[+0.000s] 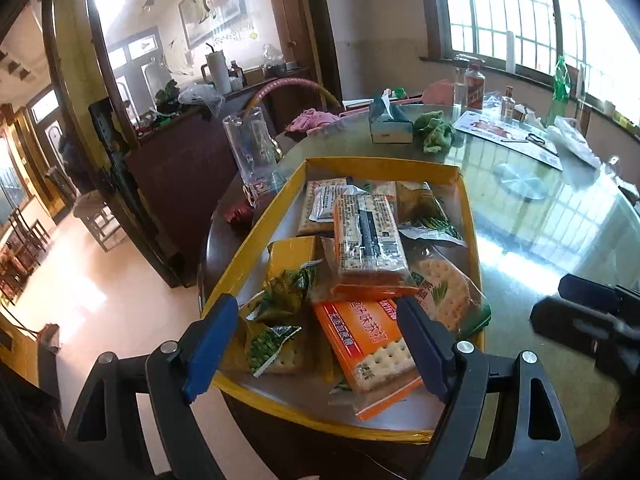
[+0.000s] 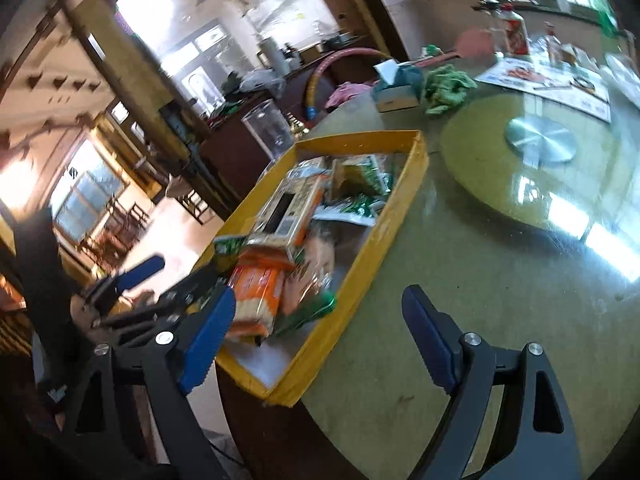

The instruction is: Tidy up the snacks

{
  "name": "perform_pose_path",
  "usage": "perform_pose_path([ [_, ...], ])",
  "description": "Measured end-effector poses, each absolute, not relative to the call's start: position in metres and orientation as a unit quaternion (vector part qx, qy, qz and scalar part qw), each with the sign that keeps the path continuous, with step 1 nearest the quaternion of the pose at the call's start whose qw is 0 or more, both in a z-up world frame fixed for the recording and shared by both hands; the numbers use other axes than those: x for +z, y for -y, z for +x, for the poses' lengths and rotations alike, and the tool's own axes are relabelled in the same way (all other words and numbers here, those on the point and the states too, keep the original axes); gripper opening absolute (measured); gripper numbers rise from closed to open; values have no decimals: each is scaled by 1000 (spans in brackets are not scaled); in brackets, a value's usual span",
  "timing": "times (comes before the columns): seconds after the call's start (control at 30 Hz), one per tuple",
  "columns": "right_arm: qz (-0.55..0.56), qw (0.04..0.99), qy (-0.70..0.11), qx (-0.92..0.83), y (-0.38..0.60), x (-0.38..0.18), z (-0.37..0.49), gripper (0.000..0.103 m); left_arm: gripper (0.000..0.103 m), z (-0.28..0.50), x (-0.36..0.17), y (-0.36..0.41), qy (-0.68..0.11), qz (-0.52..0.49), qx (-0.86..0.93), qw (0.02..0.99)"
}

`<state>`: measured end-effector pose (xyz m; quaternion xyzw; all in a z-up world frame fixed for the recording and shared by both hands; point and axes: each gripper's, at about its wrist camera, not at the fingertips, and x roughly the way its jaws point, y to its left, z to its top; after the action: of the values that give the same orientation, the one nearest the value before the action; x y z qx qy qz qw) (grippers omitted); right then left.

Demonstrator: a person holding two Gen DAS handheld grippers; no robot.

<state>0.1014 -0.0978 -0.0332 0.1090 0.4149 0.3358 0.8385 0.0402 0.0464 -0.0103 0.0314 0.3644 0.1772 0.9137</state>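
A yellow tray (image 1: 468, 216) sits at the table's near edge, piled with orange cracker packs (image 1: 372, 236) and green snack packs (image 1: 280, 300). My left gripper (image 1: 320, 348) is open and empty, hovering over the tray's near end above an orange pack (image 1: 368, 344). My right gripper (image 2: 320, 340) is open and empty, to the right of the tray's near corner (image 2: 356, 280) above the table. The right gripper shows at the right edge of the left wrist view (image 1: 592, 316); the left gripper shows at the left of the right wrist view (image 2: 132, 288).
A round glass-topped table (image 2: 480, 272) with a turntable hub (image 2: 540, 140). A clear plastic jug (image 1: 252, 148) stands left of the tray. A tissue box (image 1: 390, 120), green cloth (image 1: 434, 132), bottles (image 1: 474, 84) and papers (image 1: 508, 132) lie further back.
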Motion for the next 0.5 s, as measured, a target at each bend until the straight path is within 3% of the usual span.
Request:
perform_pose_path([
  [0.5, 90, 845, -410, 330, 79, -31, 91, 85, 82, 35, -12, -63, -376, -9, 179, 909],
])
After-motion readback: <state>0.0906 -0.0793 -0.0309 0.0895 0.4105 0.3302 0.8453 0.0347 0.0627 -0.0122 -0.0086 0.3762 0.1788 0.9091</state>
